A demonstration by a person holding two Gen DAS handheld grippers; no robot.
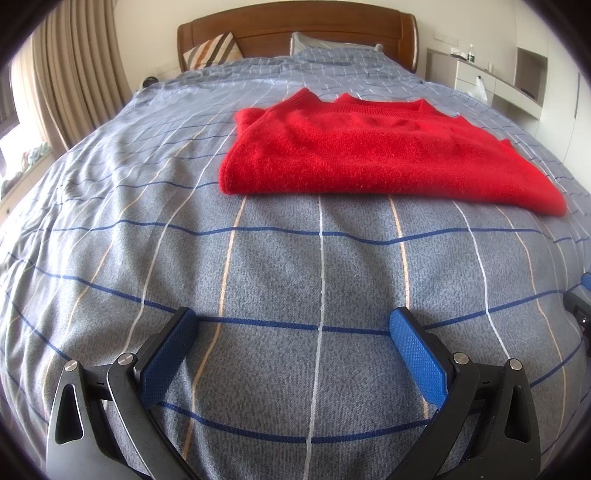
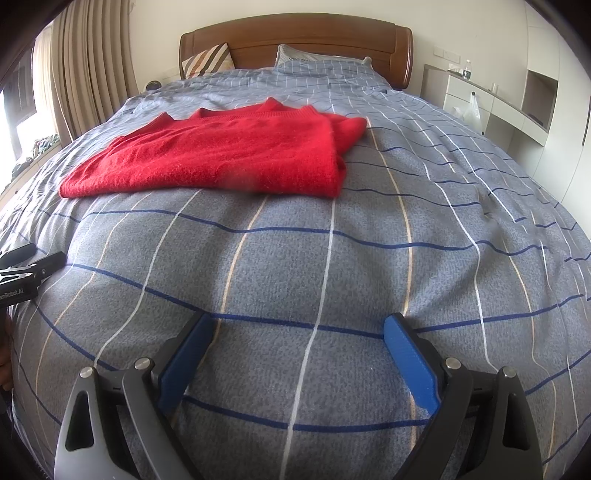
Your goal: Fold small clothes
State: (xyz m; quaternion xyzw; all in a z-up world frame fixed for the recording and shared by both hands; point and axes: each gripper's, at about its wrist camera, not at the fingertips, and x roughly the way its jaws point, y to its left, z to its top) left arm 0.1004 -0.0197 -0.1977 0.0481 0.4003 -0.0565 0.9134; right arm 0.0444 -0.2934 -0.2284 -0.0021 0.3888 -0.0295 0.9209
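Note:
A red fuzzy sweater (image 1: 369,155) lies folded flat on the grey checked bedspread (image 1: 280,266), with its ribbed edge toward the headboard. It also shows in the right wrist view (image 2: 221,158). My left gripper (image 1: 293,325) is open and empty, low over the bedspread, short of the sweater's near edge. My right gripper (image 2: 299,328) is open and empty too, also short of the sweater, which lies ahead and to its left. The left gripper's body shows at the left edge of the right wrist view (image 2: 22,273).
A wooden headboard (image 1: 295,33) with a striped pillow (image 1: 214,51) and a checked pillow (image 1: 325,46) stands at the far end. Beige curtains (image 1: 74,74) hang on the left. A white sideboard (image 1: 491,85) with bottles and a plastic bag stands on the right.

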